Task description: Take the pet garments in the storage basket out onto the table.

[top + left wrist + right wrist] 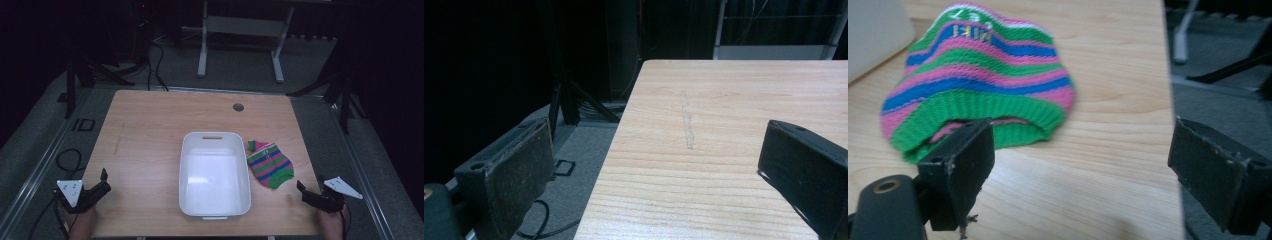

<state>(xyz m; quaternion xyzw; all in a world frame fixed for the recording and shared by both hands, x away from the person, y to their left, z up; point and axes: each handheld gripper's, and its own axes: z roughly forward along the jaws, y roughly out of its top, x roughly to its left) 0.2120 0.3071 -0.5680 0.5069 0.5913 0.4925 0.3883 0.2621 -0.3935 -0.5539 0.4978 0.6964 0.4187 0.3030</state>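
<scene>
Sock (269, 165), striped in green, pink and blue: we find it lying flat on the wooden worktop (150, 130), right of centre in the high view, just beside the right wall of the white bin (214, 172); whether the two touch we cannot tell. In the right gripper view the sock (978, 95) fills the upper left of the frame, its green ribbed cuff turned toward the camera, with yellow lettering near its far end.

White bin: rectangular, open-topped, set at the centre of the high view, a slot handle at its far rim. A corner of it (873, 35) shows at the upper left edge of the right gripper view.

Left claw (100, 185): at the lower left of the high view, over the worktop's near left edge, released, holding nothing. In its own view the left claw (659, 170) has its jaws standing wide apart over bare wood.

Right claw (304, 192): at the lower right of the high view, near the sock's cuff but apart from it. In its own view the right claw (1083, 170) is released, jaws spread wide, the left one overlapping the cuff in the frame.

Round grommet (238, 107): set in the worktop toward its far edge.
</scene>
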